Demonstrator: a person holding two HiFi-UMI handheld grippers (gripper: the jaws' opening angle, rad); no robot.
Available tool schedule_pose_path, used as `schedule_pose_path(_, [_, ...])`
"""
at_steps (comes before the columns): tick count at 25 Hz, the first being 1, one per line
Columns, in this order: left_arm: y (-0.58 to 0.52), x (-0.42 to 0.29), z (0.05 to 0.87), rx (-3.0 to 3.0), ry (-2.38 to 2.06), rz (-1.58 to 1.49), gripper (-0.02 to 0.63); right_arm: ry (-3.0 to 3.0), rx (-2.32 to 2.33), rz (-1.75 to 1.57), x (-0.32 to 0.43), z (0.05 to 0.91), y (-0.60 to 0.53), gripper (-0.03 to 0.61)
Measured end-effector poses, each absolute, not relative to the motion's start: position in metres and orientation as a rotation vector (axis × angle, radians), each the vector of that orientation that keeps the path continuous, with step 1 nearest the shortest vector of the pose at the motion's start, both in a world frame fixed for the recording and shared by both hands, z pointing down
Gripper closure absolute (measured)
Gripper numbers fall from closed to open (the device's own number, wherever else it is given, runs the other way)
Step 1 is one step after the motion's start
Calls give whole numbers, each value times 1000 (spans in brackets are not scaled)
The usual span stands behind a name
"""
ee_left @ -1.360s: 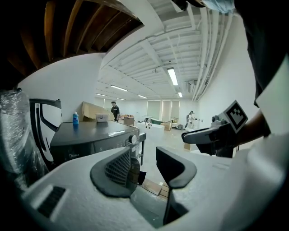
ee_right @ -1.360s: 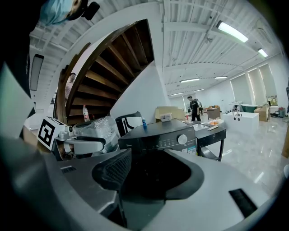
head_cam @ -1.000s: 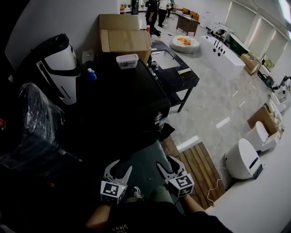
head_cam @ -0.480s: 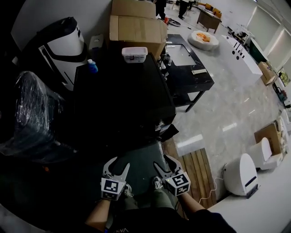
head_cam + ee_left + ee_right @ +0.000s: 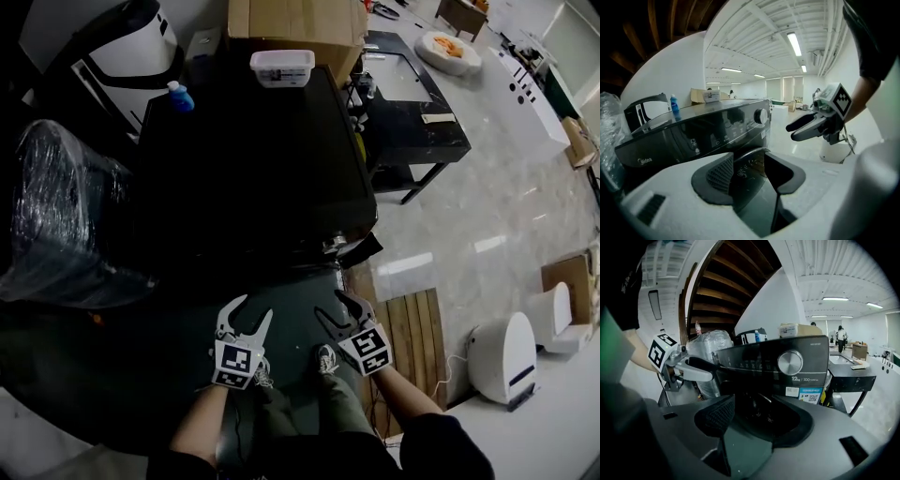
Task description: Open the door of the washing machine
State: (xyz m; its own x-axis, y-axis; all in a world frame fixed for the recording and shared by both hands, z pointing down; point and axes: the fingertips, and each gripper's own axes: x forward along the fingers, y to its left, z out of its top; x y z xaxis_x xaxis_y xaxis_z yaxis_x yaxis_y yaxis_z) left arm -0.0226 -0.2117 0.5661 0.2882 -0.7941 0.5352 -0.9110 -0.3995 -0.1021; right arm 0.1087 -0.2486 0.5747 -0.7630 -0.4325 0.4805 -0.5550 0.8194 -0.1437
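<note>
**Left gripper (image 5: 251, 314) and right gripper (image 5: 330, 307) released, door (image 5: 761, 406) not yet touched**

I'm holding both tools side by side, low in front of the washing machine (image 5: 253, 159), and pointing them at its front. Both sets of jaws are standing apart with nothing between the pads. I'm only seeing the door through each gap, so neither tool is touching it.

The door is sitting closed on the front face, under the control panel (image 5: 754, 364). It looks like dark round glass with a bright rim.

Handling, my guess:
- I'm expecting a hinged door on a stiff latch that needs a firm pull to pop and then swings easily.
- The glass looks smooth and domed, so pads would be slipping on it. I'm not planning to grip there.
- I'm aiming for the rim or a handle recess at its edge. I can't tell from here which side the handle is on, because the jaws are covering most of the rim.
- The machine looks heavy, so I'm not expecting it to shift under the pull.

Writing I'm reading:
- "12kg" is printed under the silver knob (image 5: 790, 363). The text next to it is too small to make out.
- The blue-and-white sticker (image 5: 808, 394) is carrying a QR code, and its print is unreadable.
- The badge (image 5: 644, 161) at the front's left end looks like "Midea".
</note>
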Motion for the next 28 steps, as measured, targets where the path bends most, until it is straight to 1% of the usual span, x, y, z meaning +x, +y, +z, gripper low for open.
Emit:
schedule_pose_path(3, [-226, -22, 580, 2377, -1579, 884, 414, -2535, 660, 307, 112, 602, -260, 348])
schedule_pose_path(10, [-256, -20, 614, 2366, -1582, 1047, 414, -2465, 546, 187, 119, 653, -303, 344])
schedule_pose_path(17, [-267, -21, 645, 2340, -1522, 1250, 414, -2410, 353, -74, 106, 683, -323, 333])
schedule_pose_path(23, [-269, -23, 651, 2357, -1470, 1411, 413, -2331, 231, -176, 93, 709, -325, 334])
schedule_pose_path(28, [-269, -28, 651, 2336, -1470, 1420, 407, -2287, 202, -226, 85, 717, -327, 339])
